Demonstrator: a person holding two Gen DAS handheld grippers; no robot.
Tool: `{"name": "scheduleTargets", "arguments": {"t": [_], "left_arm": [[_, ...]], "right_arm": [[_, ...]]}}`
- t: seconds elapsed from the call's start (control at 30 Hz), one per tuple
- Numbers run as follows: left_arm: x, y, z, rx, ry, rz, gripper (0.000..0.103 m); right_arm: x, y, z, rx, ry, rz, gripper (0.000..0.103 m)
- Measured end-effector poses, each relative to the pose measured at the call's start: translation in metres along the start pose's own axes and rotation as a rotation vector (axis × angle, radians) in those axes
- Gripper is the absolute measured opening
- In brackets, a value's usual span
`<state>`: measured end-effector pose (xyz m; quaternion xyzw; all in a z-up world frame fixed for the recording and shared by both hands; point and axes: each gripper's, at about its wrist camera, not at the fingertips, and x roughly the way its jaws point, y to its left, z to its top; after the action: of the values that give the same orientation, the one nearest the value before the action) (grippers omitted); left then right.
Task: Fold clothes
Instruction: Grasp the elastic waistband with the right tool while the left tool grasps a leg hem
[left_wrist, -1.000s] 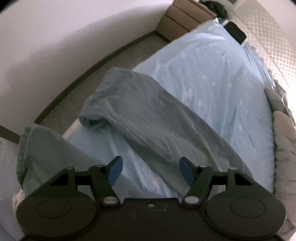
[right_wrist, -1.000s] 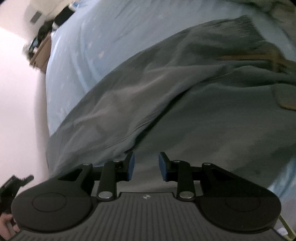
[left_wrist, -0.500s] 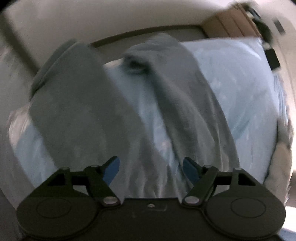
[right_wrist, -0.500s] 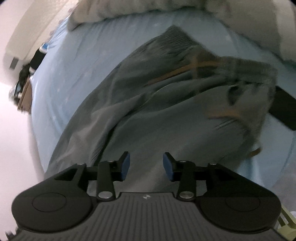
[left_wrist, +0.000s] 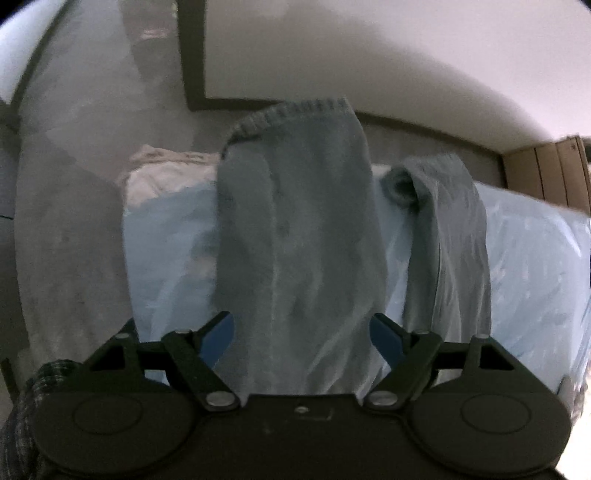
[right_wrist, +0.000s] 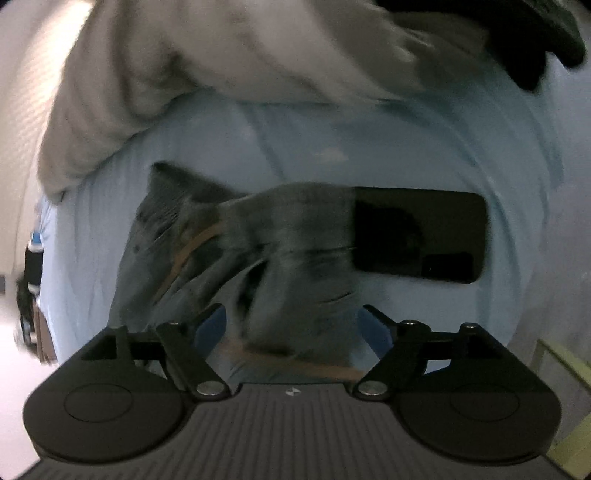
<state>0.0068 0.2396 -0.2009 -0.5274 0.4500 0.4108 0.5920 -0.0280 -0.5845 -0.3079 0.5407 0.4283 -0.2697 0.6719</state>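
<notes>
Grey-blue sweatpants lie on a light blue bed sheet. In the left wrist view one leg runs away from me to a ribbed cuff at the bed's end, the other leg lies to its right. My left gripper is open, jaws wide, over the near leg. In the right wrist view the bunched waistband end with tan drawstrings is blurred. My right gripper is open above it.
A black phone lies on the sheet right of the waistband. A grey-white duvet is bunched beyond it. Floor, wall and wooden drawers lie past the bed's end.
Both grippers have swung round: the left now faces the leg cuffs, the right faces the waistband and has opened wider. The phone has come into view.
</notes>
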Motion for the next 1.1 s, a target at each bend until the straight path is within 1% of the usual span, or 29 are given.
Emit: {"name": "scheduleTargets", "arguments": {"t": [0.1,0.2,0.3,0.37,0.4,0.47,0.5,0.53,0.6,0.67,0.77,0.8,0.83,0.9,1.0,1.1], "left_arm": [[-0.013,0.001,-0.003,-0.009,-0.032,0.007,0.080],[-0.026,0.004,-0.004,-0.019,-0.064,0.003,0.080],[-0.039,0.008,-0.003,-0.040,-0.093,-0.005,0.080],[-0.044,0.012,-0.002,-0.060,-0.110,-0.014,0.080],[-0.044,0.015,0.000,-0.070,-0.118,-0.019,0.081],[-0.046,0.020,0.003,-0.092,-0.127,-0.039,0.081],[-0.046,0.023,0.004,-0.104,-0.129,-0.054,0.081],[-0.046,0.027,0.006,-0.115,-0.132,-0.069,0.081],[-0.041,0.035,0.011,-0.142,-0.121,-0.103,0.081],[-0.035,0.043,0.015,-0.168,-0.109,-0.137,0.081],[-0.021,0.054,0.021,-0.202,-0.087,-0.131,0.080],[-0.015,0.056,0.023,-0.206,-0.075,-0.093,0.077],[-0.008,0.058,0.025,-0.215,-0.064,-0.074,0.077],[0.008,0.062,0.029,-0.235,-0.035,-0.105,0.076],[0.036,0.066,0.033,-0.224,0.031,-0.133,0.075],[0.066,0.070,0.037,-0.225,0.105,-0.135,0.073]], "right_arm": [[0.016,-0.014,-0.002,0.034,0.044,0.016,0.082],[0.032,-0.016,-0.006,0.040,0.073,0.040,0.082],[0.043,-0.015,-0.006,0.071,0.062,0.091,0.082],[0.052,-0.009,-0.006,0.063,0.060,0.088,0.082],[0.056,-0.007,-0.006,0.059,0.055,0.078,0.080],[0.057,-0.005,-0.007,0.075,0.032,0.067,0.064],[0.055,-0.004,-0.008,0.082,0.023,0.064,0.042],[0.053,-0.002,-0.009,0.089,0.015,0.062,0.023],[0.047,0.005,-0.013,0.071,-0.002,0.058,0.013],[0.038,0.010,-0.016,0.070,-0.019,0.073,0.011],[0.020,0.018,-0.021,0.089,-0.038,0.092,0.010],[0.016,0.023,-0.023,0.083,-0.043,0.092,0.010],[0.011,0.030,-0.024,0.069,-0.047,0.090,0.010],[0.002,0.046,-0.028,0.031,-0.055,0.085,0.010],[-0.013,0.071,-0.037,-0.015,-0.064,0.071,0.011],[-0.028,0.088,-0.048,0.006,-0.063,0.078,0.011]]}}
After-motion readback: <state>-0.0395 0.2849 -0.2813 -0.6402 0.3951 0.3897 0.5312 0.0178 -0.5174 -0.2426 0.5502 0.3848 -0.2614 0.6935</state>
